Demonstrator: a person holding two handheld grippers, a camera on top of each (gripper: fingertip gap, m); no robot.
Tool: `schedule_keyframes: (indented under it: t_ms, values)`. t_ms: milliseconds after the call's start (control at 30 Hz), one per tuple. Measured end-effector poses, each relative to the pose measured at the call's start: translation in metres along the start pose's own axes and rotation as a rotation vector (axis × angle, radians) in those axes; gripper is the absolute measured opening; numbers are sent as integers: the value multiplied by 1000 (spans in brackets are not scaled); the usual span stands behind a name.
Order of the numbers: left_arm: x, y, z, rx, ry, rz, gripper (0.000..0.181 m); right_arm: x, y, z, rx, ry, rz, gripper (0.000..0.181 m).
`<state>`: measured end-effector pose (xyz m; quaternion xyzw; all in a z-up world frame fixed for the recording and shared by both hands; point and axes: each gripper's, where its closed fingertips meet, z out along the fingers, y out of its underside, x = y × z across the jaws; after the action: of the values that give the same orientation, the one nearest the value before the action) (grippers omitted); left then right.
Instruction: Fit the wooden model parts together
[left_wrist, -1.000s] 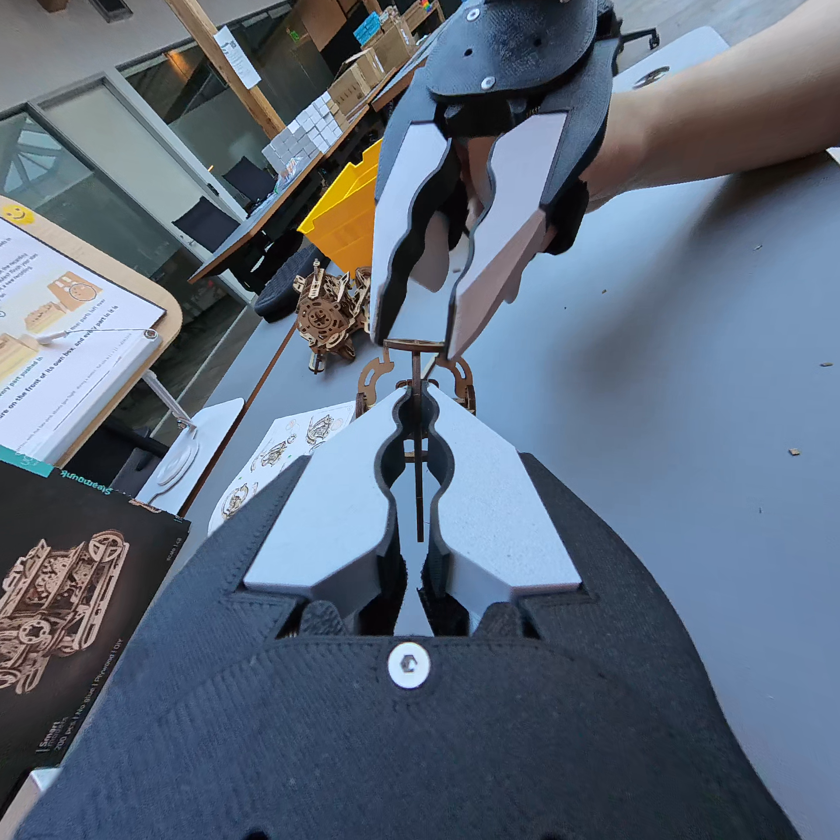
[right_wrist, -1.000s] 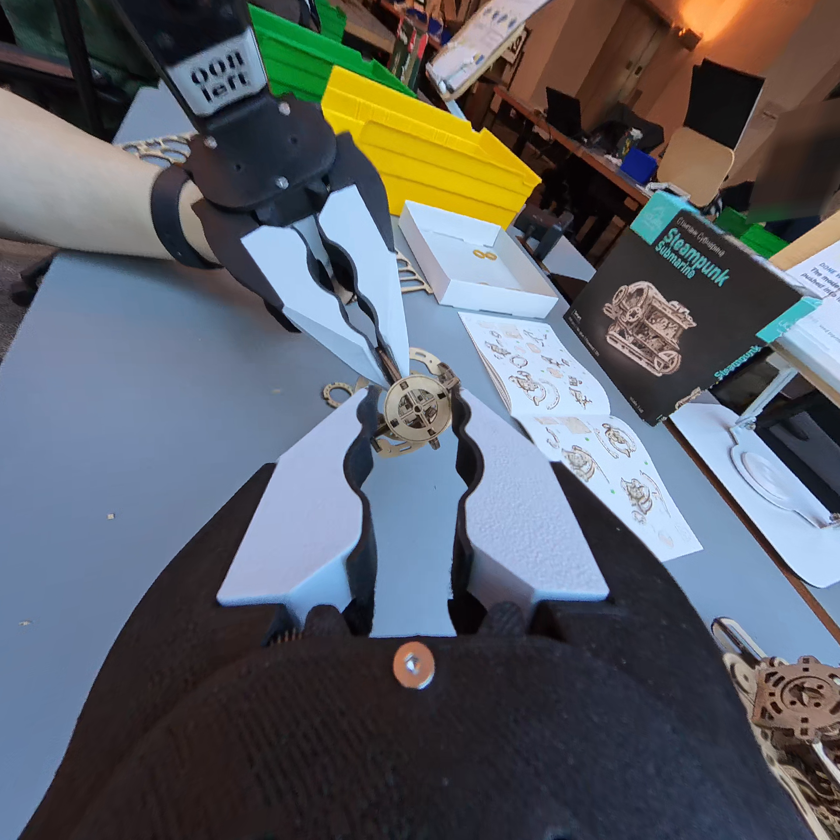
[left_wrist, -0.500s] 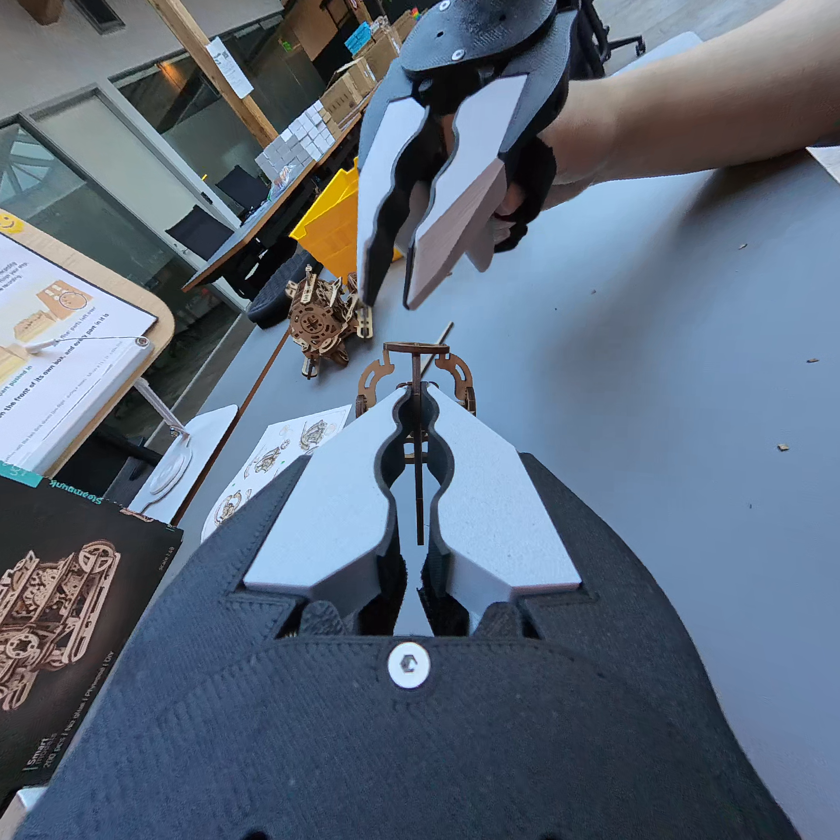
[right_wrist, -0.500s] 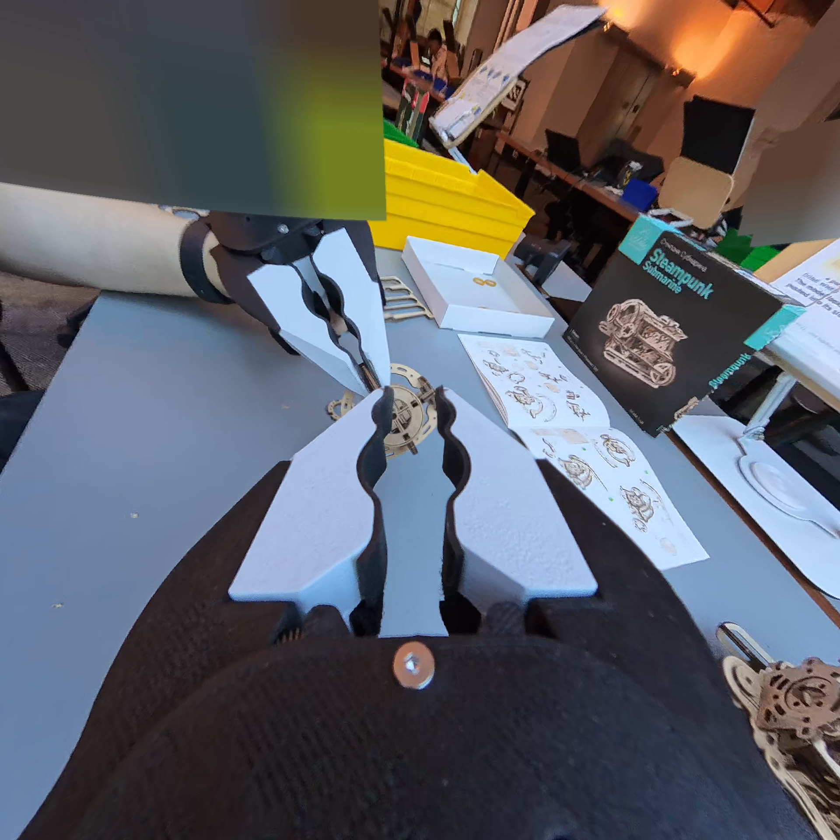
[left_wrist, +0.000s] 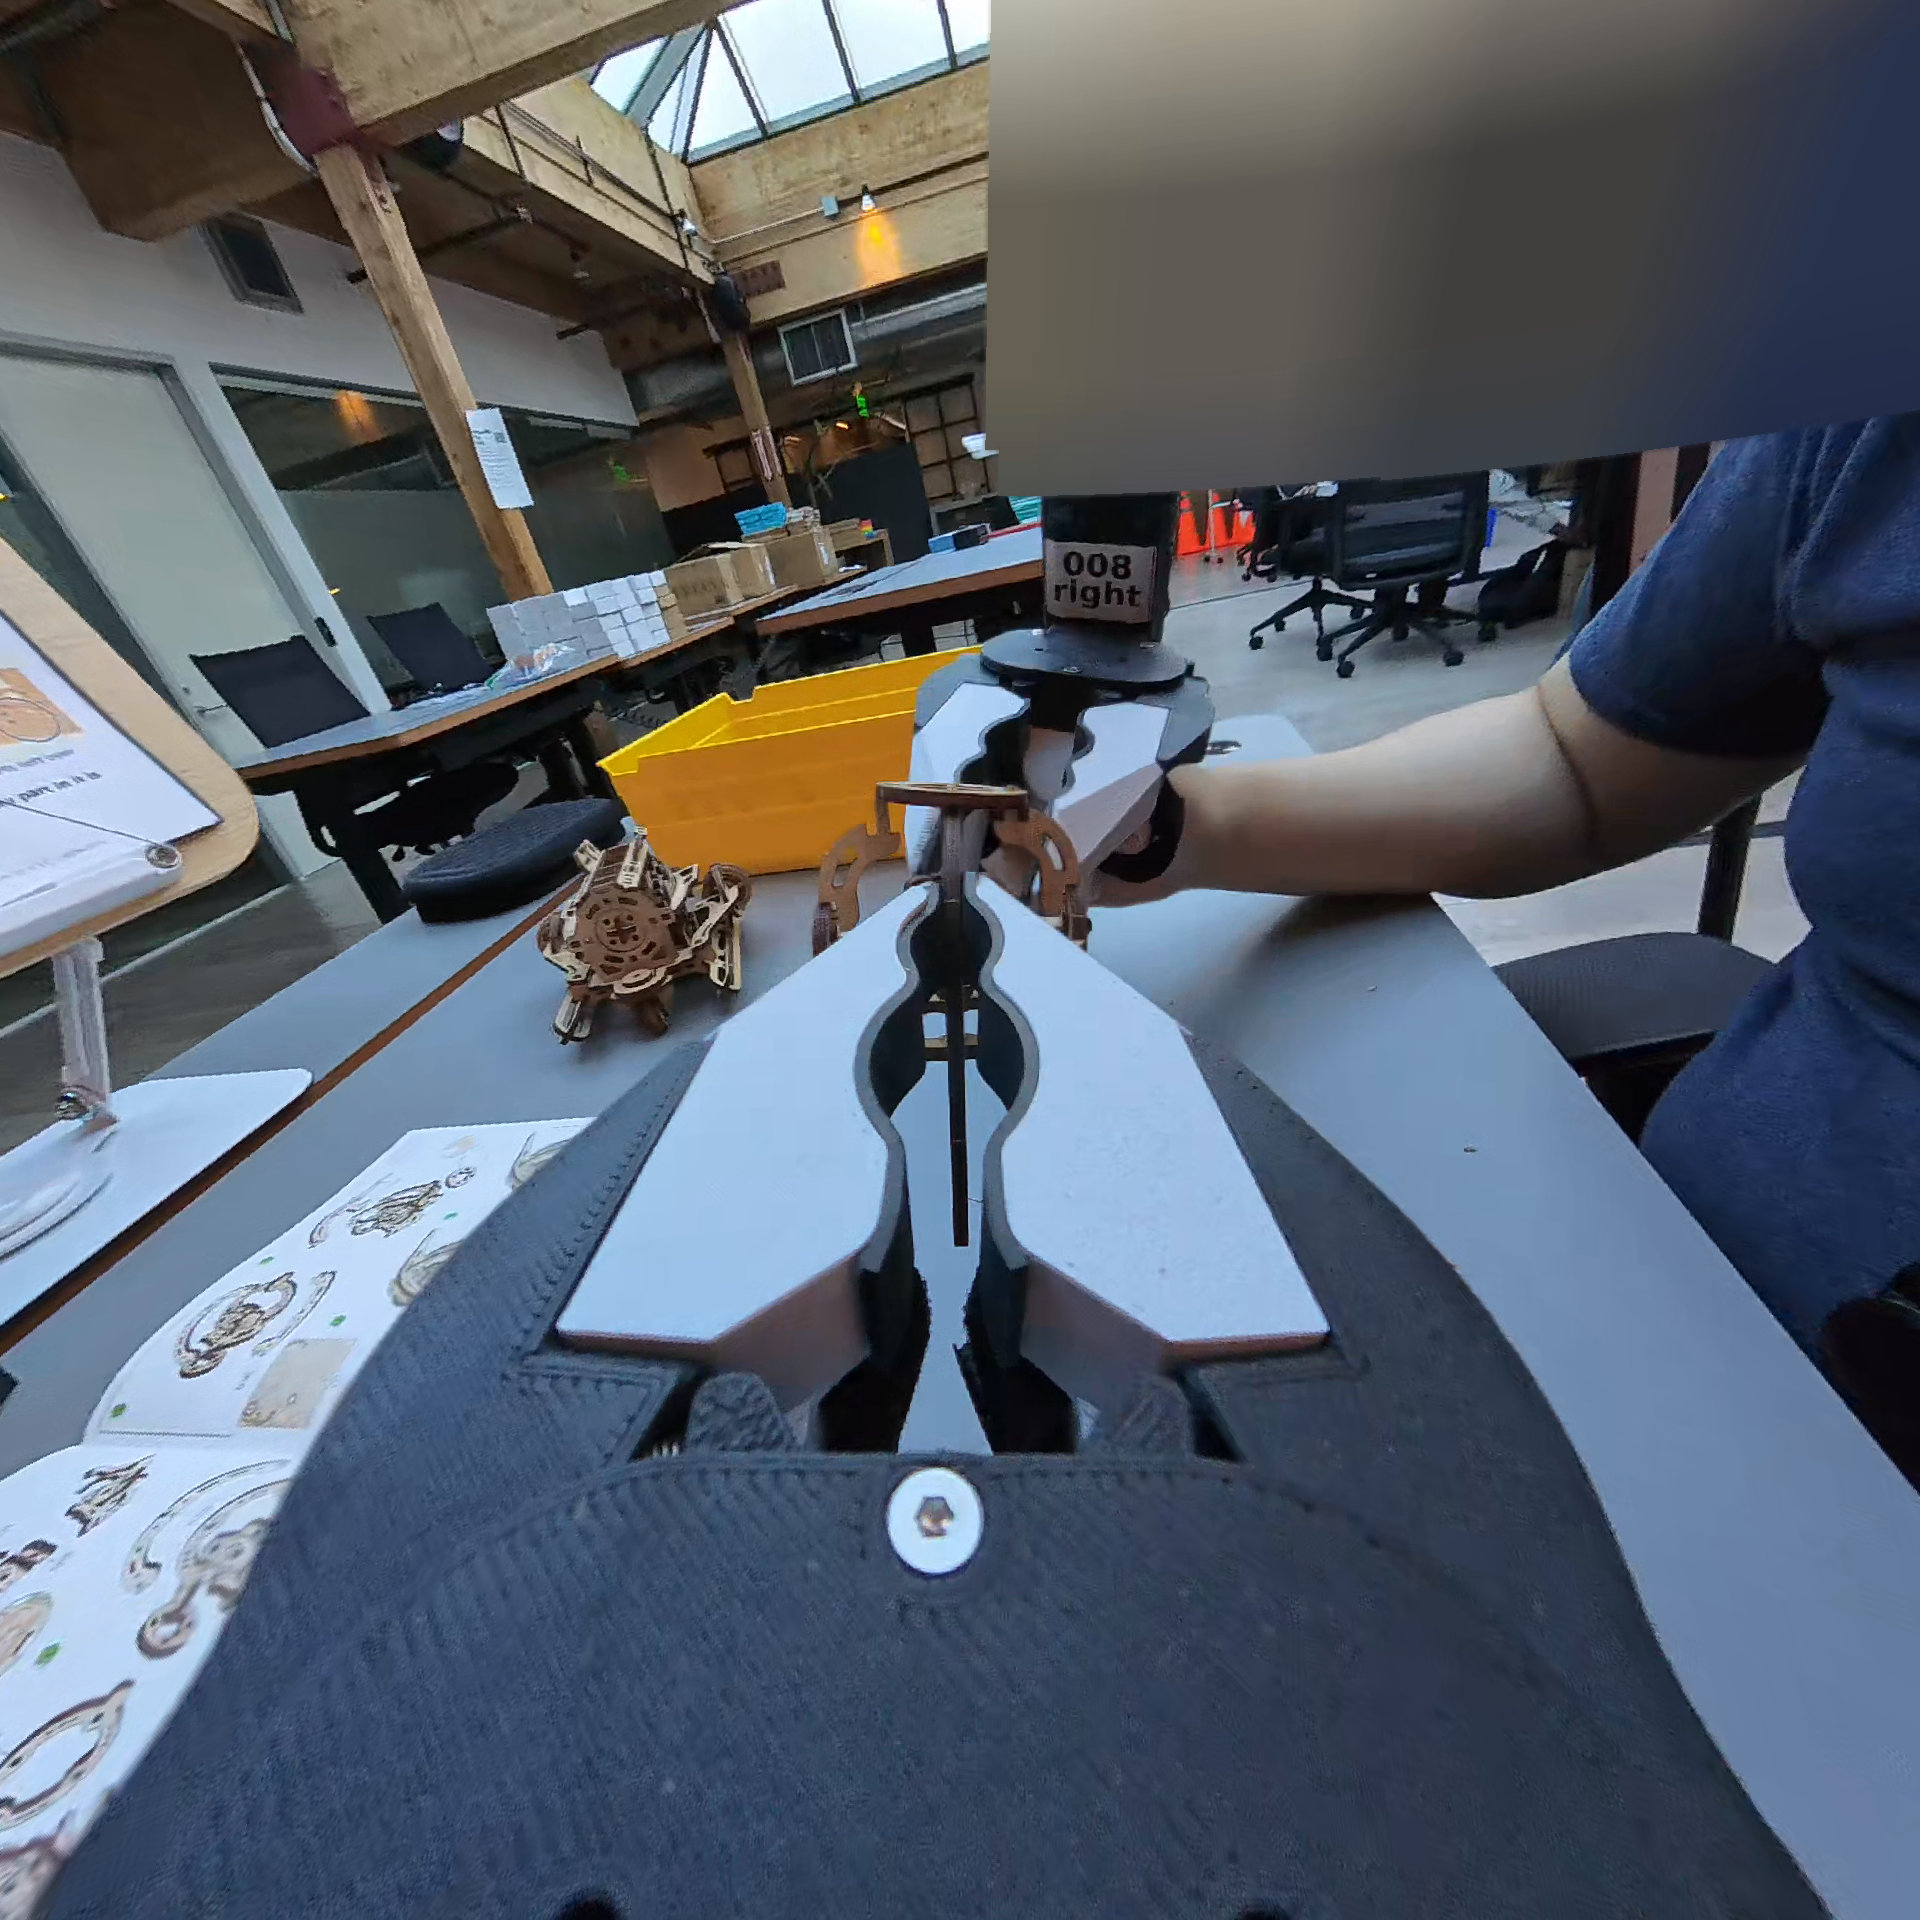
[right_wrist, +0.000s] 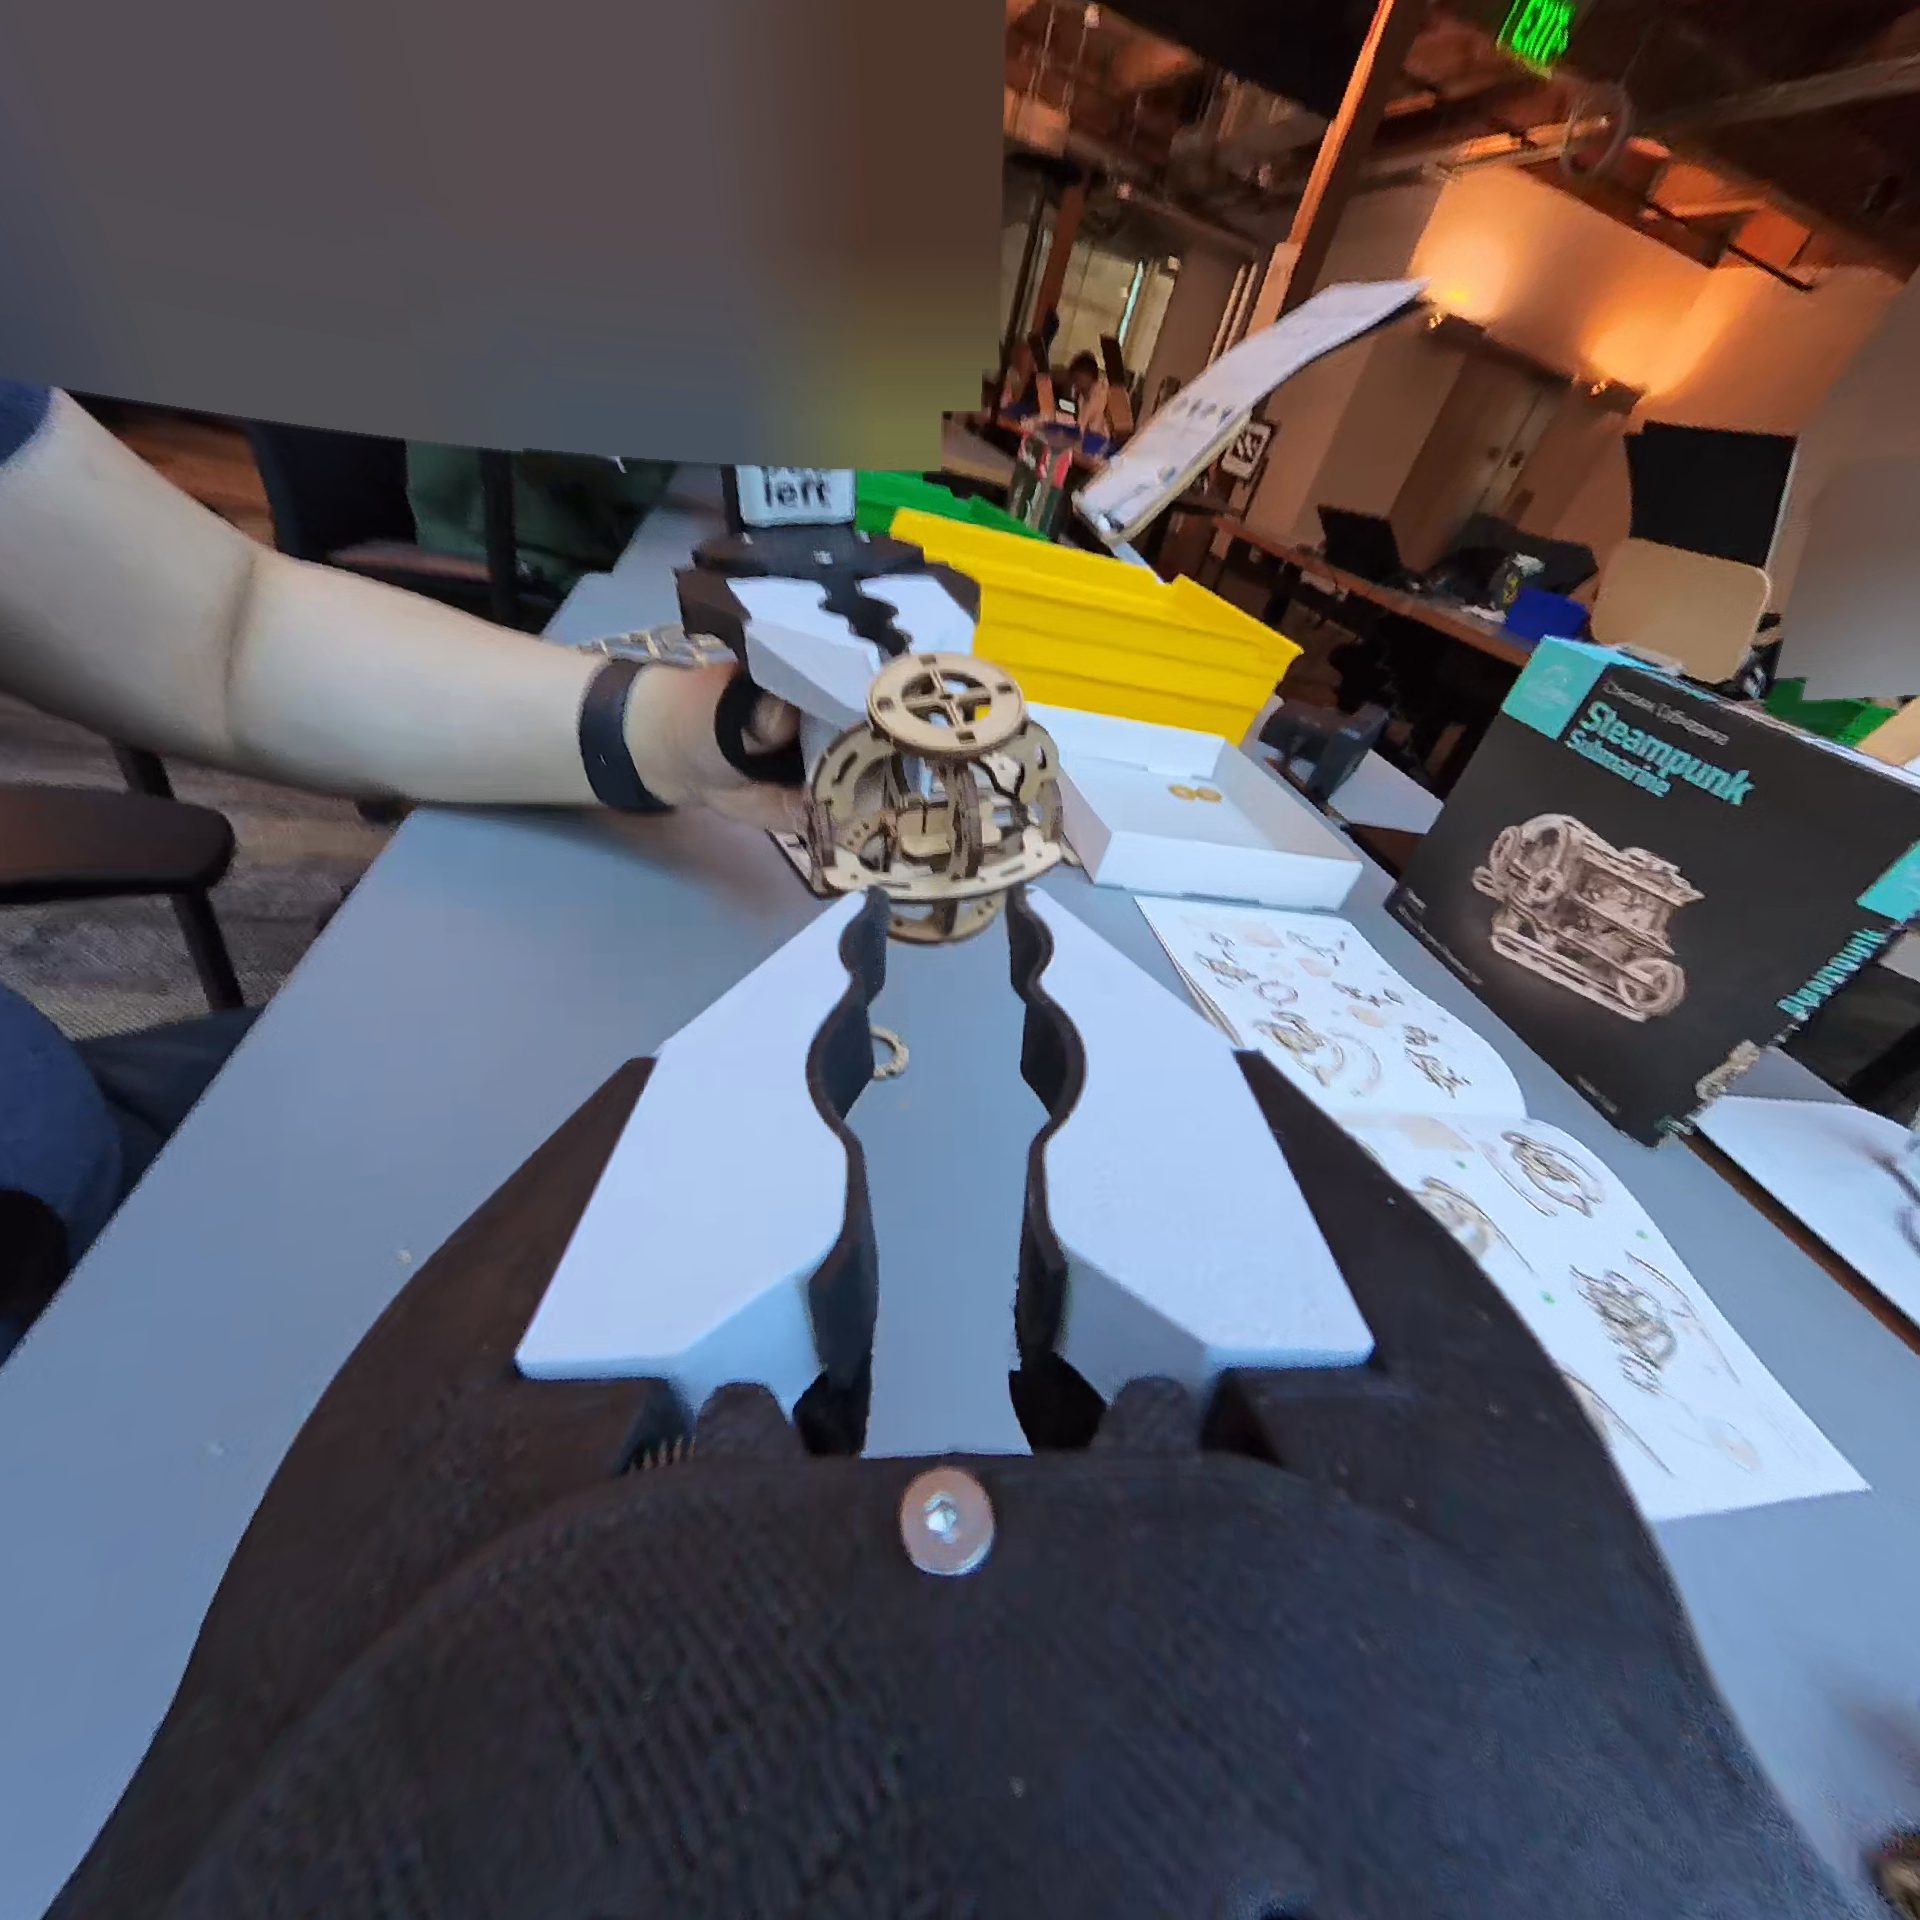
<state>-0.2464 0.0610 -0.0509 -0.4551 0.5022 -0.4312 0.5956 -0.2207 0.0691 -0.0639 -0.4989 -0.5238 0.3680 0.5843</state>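
While the left gripper (left_wrist: 951, 914) clamps the wooden cage part (right_wrist: 935, 800), the right gripper (right_wrist: 940, 914), labelled, sits apart.

free: bare grey table (right_wrist: 436, 1039) left of frame, right wrist view | blocked: booklet (right_wrist: 1455, 1143), white tray (right_wrist: 1195, 842), black box (right_wrist: 1662, 894) at right | yellow bin (right_wrist: 1101, 623) upper centre

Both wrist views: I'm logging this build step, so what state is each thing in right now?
left gripper: shut on the wooden cage assembly, gripping a thin flat part edge-on.
right gripper: jaws apart, holding nothing.
wooden cage assembly: upright, held off the table.
white box: open, nearly empty.
instruction booklet: lying open.
finished wooden model: standing on the table, untouched.
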Motion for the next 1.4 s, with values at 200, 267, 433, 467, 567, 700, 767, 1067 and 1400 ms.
schedule_keyframes:
  t_ms: [200,267,433,467,567,700,767,1067,1400]
  values:
    - [3,-4,0,28,36,-45,0,-4,-8,4,67,-29,67,17]
    - [6,-4,0,28,53,-44,0,-5,-13,3,97,-31,80,14]
    - [12,-3,3,39,96,-66,0,-12,-15,4,111,-69,75,5]
    - [13,-2,4,38,103,-66,0,-13,-17,3,120,-69,61,4]
    - [16,-3,4,44,124,-75,0,-16,-15,2,104,-90,58,0]
    - [18,-4,4,56,141,-94,0,-17,-17,2,116,-110,77,1]
    - [18,-5,3,58,143,-95,0,-19,-16,2,106,-116,76,4]
    - [14,0,4,27,119,-105,4,-19,-13,3,62,-99,51,0]
    - [0,-3,-1,-163,-59,169,32,6,23,5,-218,118,-157,0]
